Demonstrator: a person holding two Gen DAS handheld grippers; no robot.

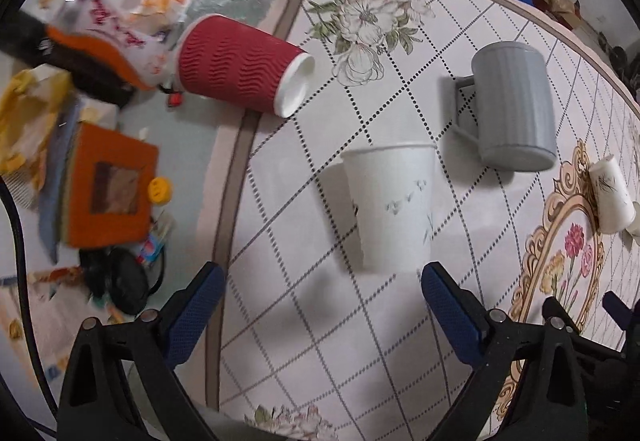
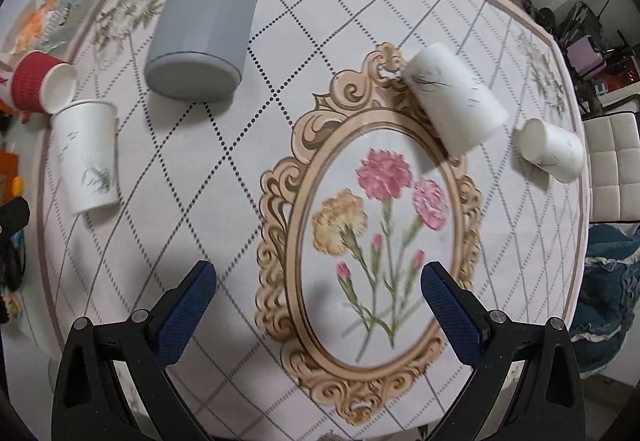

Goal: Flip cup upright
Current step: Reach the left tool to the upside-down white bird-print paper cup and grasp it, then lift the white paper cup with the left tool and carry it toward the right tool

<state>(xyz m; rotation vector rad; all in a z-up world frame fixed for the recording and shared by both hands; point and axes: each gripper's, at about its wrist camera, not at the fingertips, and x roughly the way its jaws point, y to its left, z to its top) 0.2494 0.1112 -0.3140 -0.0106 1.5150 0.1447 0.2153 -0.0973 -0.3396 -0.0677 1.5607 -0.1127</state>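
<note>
A white paper cup (image 1: 392, 209) lies on its side on the round table (image 1: 280, 241), just beyond my open, empty left gripper (image 1: 322, 289); it also shows in the right wrist view (image 2: 88, 157). A red ribbed paper cup (image 1: 244, 65) lies on its side at the table's left edge, also in the right wrist view (image 2: 40, 87). A grey mug (image 1: 512, 105) lies on its side, also in the right wrist view (image 2: 204, 33). Two white marbled cups (image 2: 454, 97) (image 2: 550, 149) lie on their sides. My right gripper (image 2: 318, 287) is open and empty above the flower print.
Clutter lies on the floor left of the table: an orange box (image 1: 110, 187), bags and dark cables (image 1: 120, 281). A white chair (image 2: 612, 169) and blue fabric (image 2: 608, 273) stand right of the table. The right gripper's body shows at the lower right (image 1: 592, 341).
</note>
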